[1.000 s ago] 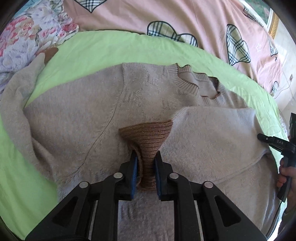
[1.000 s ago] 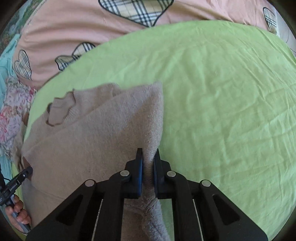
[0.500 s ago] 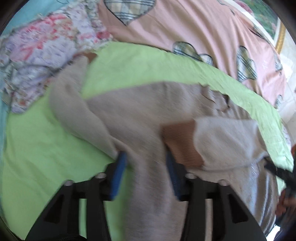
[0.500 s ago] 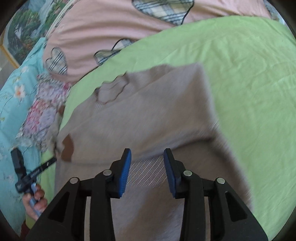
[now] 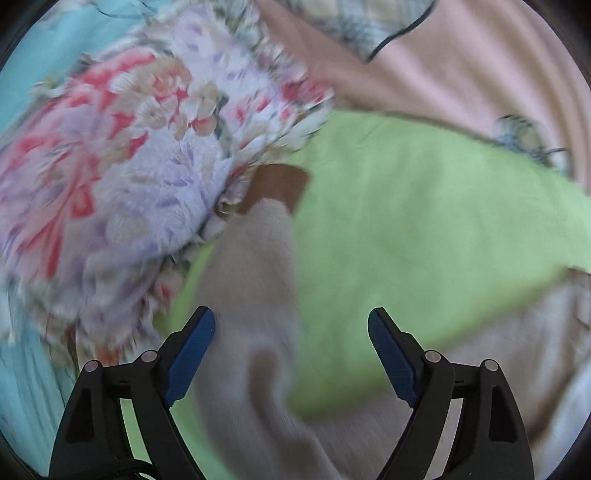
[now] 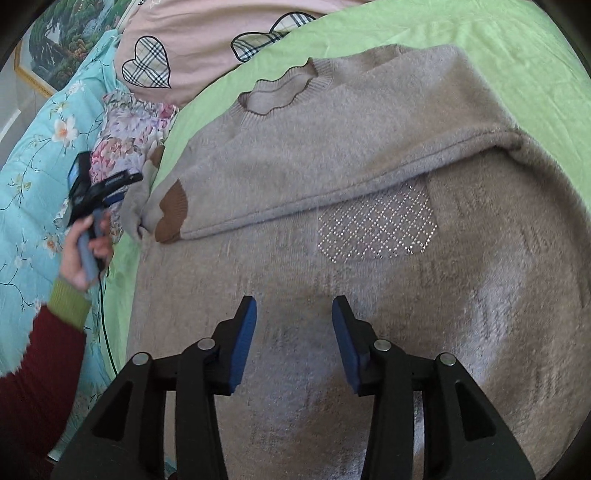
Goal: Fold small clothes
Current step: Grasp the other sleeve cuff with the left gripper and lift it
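While the beige sweater (image 6: 332, 177) lies flat on the green sheet (image 6: 517, 33), one sleeve is folded across its chest, with the brown cuff (image 6: 171, 210) at the sweater's left edge. The right claw (image 6: 293, 314) hangs over the sweater's lower part, below the sparkly patch (image 6: 376, 229). Its jaws are opening and hold nothing. The left claw (image 5: 291, 332) is opening wide too. The sweater's other sleeve (image 5: 255, 266) lies loose between its jaws, beside the flowery cloth (image 5: 129, 155), not pinched.
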### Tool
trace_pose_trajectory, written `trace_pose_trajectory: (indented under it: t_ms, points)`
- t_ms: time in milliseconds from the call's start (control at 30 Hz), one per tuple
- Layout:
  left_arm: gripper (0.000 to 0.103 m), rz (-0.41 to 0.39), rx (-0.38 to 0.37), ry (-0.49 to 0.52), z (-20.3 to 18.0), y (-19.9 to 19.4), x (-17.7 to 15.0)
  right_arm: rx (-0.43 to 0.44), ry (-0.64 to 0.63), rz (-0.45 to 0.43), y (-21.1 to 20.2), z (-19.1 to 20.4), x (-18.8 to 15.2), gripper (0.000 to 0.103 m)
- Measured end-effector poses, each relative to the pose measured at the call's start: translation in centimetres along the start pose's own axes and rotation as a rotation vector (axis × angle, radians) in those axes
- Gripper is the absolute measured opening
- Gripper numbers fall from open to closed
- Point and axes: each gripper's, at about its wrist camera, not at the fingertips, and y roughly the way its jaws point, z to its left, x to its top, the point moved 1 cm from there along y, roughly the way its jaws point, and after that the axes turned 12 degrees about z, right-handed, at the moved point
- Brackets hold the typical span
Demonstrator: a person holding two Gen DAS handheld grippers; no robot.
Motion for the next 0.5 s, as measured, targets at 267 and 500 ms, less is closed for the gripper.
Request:
trace_pose_trajectory:
  t_ms: [267,500]
  points:
    - [0.012,0.061,-0.035,-0.055,1.9,4.3,1.7,0.0,0.008,0.009,0.1,-0.5,-0.1,0.045]
    - [0.009,-0.151,-0.323,0.047,-0.8,-5.5,-3.1,0.005,0.01,-0.006,0.2,-0.2,-0.2,0.045]
